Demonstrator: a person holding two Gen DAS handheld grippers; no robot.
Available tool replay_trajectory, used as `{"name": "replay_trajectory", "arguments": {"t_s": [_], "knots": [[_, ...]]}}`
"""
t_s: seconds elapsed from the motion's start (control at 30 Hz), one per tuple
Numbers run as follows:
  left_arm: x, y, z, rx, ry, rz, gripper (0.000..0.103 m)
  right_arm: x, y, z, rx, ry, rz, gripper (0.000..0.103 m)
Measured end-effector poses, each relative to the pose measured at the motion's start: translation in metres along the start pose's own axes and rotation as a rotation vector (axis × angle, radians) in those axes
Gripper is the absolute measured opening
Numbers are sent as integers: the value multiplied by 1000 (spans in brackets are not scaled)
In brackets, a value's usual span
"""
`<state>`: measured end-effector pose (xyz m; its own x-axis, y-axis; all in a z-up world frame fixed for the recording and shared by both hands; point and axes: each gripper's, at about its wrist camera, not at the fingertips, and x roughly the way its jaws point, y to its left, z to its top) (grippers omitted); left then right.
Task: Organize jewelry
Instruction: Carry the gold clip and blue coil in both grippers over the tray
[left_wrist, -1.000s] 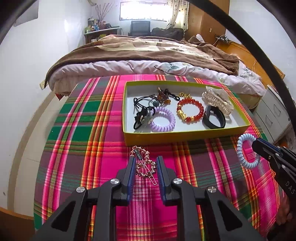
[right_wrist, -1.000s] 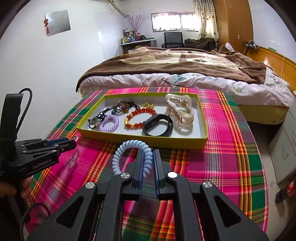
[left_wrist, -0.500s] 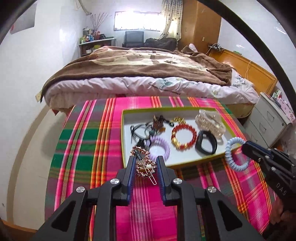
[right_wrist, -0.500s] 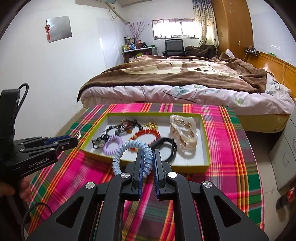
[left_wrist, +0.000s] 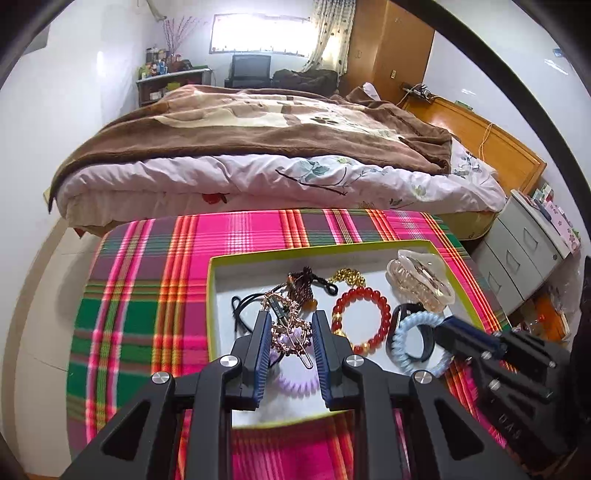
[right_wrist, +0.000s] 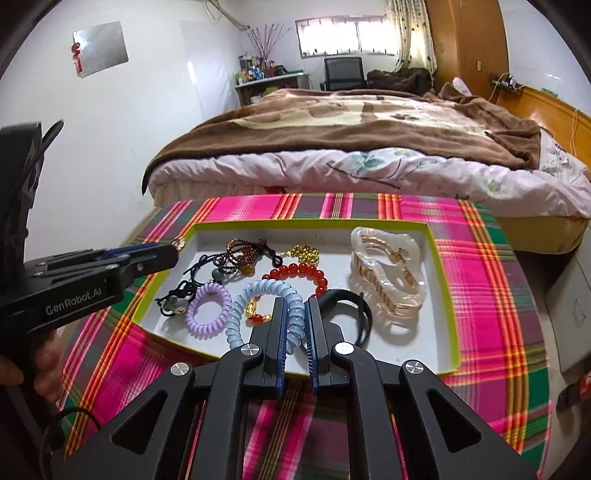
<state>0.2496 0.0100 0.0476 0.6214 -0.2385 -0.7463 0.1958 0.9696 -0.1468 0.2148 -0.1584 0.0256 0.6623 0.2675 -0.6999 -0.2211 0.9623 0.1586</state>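
While the green-rimmed tray (right_wrist: 448, 295) sits on the plaid cloth (right_wrist: 491, 280), we see inside it a lilac coil tie (right_wrist: 208, 308), a red bead bracelet (right_wrist: 301, 275), a black band (right_wrist: 351, 301), a clear claw clip (right_wrist: 386, 273), gold beads (right_wrist: 303, 253) and dark cords (right_wrist: 210, 264). Our left gripper (left_wrist: 288, 332) clamps a rose-gold hair clip (left_wrist: 288, 326) above the tray's left part. Our right gripper (right_wrist: 295, 315) pinches a blue coil tie (right_wrist: 266, 295) over the tray's near middle.
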Motion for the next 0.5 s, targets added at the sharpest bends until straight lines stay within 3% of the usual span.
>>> {"name": "replay_trajectory", "arguments": {"t_s": [0.5], "knots": [[51, -3, 2, 19, 78, 12, 23, 38, 15, -5, -60, 65, 7, 10]]}}
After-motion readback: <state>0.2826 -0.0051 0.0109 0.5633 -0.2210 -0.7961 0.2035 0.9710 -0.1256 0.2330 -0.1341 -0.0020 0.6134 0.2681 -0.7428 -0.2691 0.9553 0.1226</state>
